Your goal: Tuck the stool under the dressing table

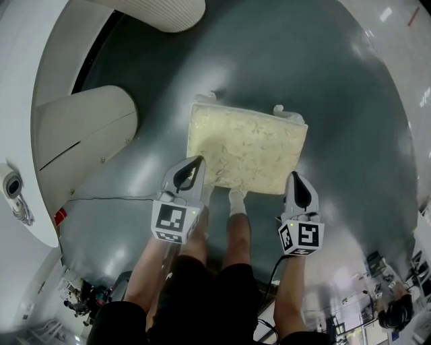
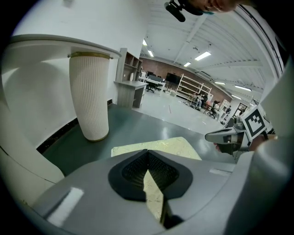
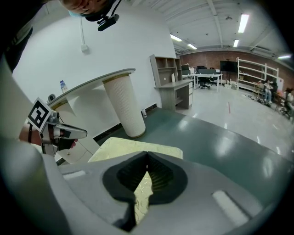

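The stool [image 1: 246, 145] has a cream patterned cushion and white legs and stands on the green floor in front of me. The white dressing table [image 1: 20, 81] curves along the left, and its ribbed pedestal [image 1: 161, 13] is beyond the stool's far-left corner. My left gripper [image 1: 196, 163] hangs over the cushion's near-left edge, jaw tips together. My right gripper [image 1: 294, 176] sits just off the near-right corner, jaw tips also together. In the left gripper view the cushion [image 2: 158, 146] lies under the closed jaws [image 2: 147, 152]. The right gripper view shows the cushion [image 3: 124, 147] below its gripper [image 3: 147, 153].
A white rounded cabinet part [image 1: 84, 128] of the table stands left of the stool. A thin cable [image 1: 101, 197] runs across the floor near it. The person's legs [image 1: 229, 236] are right behind the stool. A grey desk [image 3: 172, 92] and shelving stand far off.
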Available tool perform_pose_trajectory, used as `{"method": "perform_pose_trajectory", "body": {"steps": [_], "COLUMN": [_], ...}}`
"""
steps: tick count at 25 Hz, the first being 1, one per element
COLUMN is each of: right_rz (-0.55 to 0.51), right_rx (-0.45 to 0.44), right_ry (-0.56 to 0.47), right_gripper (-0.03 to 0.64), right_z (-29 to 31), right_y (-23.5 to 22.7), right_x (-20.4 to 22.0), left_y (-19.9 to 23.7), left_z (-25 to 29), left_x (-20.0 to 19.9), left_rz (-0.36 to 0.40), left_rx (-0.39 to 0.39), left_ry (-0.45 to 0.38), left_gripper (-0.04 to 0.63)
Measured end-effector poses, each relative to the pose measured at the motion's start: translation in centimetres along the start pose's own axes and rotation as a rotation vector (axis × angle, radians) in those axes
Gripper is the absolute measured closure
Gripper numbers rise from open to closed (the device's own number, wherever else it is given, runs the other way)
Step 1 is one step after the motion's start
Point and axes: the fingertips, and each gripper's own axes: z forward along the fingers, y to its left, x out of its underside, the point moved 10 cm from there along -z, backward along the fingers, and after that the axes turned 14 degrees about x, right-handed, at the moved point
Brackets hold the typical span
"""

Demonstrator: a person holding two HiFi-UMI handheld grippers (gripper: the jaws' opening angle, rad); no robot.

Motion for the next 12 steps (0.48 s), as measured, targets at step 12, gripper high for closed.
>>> {"method": "perform_pose_trajectory", "body": {"steps": [12], "right_rz": [0.04], "right_rx": [-0.035], "right_ry": [0.018], "right_gripper": [0.609], "right_z": [3.1], "right_y": [-0.6], "right_x": [2.4], "left_y": [2.6], "left_z": [2.0], "left_x": [3.7], "left_rz": [-0.087], "left_rx": [-0.01], "left_ry": [-0.013], "left_gripper": [0.57]}}
